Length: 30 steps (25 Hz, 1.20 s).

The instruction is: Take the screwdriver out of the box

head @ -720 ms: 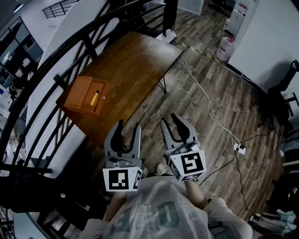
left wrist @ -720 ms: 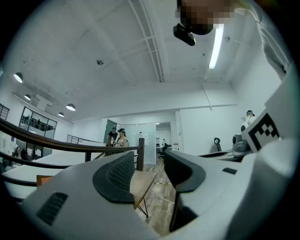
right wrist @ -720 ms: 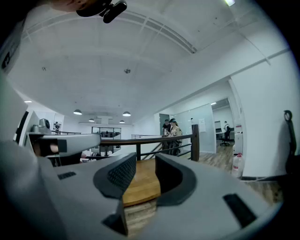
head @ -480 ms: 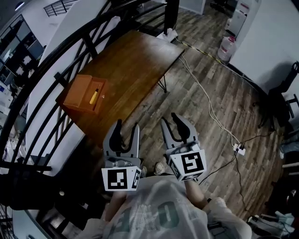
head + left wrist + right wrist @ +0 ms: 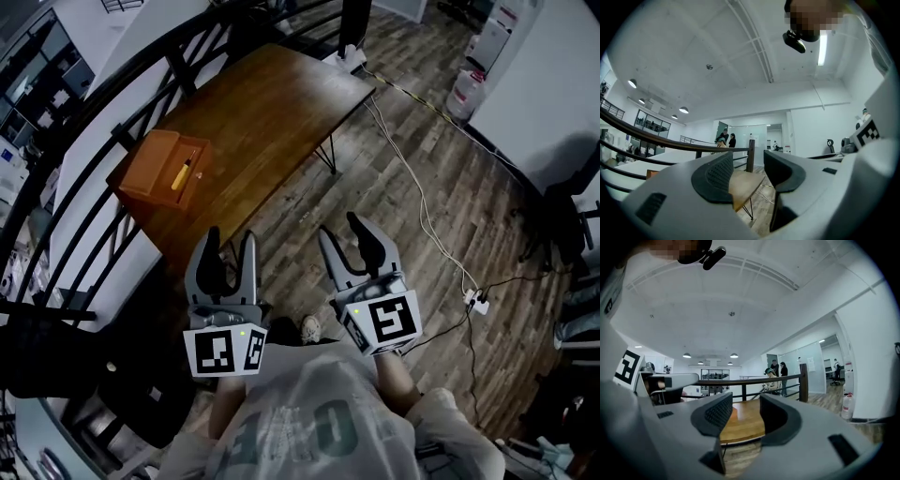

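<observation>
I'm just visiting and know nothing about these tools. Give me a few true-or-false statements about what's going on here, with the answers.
1. The screwdriver lies inside the orange box. True.
2. The left gripper holds the screwdriver. False: its jaws stand apart and empty, away from the box.
3. The box sits on the wooden table. True.
4. The right gripper is clamped shut. False: its jaws stand apart with nothing between them.
</observation>
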Each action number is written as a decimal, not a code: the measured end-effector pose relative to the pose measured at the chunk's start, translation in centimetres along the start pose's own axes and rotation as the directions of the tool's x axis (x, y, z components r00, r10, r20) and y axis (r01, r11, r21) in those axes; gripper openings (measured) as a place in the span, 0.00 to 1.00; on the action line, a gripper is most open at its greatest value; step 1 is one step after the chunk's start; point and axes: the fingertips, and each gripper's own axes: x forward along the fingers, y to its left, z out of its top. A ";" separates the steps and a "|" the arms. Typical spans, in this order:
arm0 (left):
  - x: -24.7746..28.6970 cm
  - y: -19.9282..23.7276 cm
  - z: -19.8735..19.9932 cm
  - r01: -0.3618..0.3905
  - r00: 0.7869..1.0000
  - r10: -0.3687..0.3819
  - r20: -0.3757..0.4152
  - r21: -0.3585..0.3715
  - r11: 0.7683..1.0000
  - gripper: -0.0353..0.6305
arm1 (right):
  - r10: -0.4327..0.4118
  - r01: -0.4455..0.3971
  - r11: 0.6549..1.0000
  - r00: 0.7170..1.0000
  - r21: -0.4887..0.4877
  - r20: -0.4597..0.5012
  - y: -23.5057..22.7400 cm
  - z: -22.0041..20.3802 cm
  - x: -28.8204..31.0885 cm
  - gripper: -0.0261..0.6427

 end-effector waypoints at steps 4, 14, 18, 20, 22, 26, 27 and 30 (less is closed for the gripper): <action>-0.4 0.5 0.3 -0.051 0.999 0.051 0.001 0.007 0.999 0.36 | 0.019 -0.019 1.000 1.000 -0.011 -0.007 -0.7 0.0 0.0 0.30; 0.9 1.8 0.1 -0.108 0.994 0.108 0.020 -0.008 0.994 0.36 | 0.015 -0.015 1.000 0.999 0.010 -0.037 -2.8 -1.8 1.1 0.30; 2.1 2.1 -0.8 -0.104 0.995 0.104 0.009 0.006 0.995 0.36 | 0.022 -0.022 1.000 0.999 -0.005 -0.037 -3.3 -2.3 2.5 0.30; 2.6 2.3 -1.4 -0.105 0.994 0.105 0.007 0.001 0.994 0.36 | 0.028 -0.029 1.000 0.999 -0.011 -0.040 -3.4 -2.6 3.3 0.30; 3.3 2.6 -1.9 -0.109 0.994 0.109 0.013 -0.004 0.994 0.36 | 0.035 -0.035 0.999 0.999 -0.015 -0.038 -3.7 -2.9 4.1 0.30; 5.5 4.2 -2.3 -0.131 0.991 0.132 0.029 -0.011 0.991 0.36 | 0.052 -0.053 0.998 0.998 -0.021 -0.032 -4.5 -3.0 7.2 0.30; 6.3 4.9 -2.3 -0.140 0.990 0.141 0.030 -0.015 0.990 0.36 | 0.059 -0.060 0.998 0.998 -0.024 -0.031 -4.6 -2.8 8.2 0.30; 8.7 6.7 -2.5 -0.158 0.987 0.159 0.027 -0.019 0.987 0.36 | 0.073 -0.075 0.997 0.996 -0.032 -0.043 -5.1 -2.5 11.3 0.30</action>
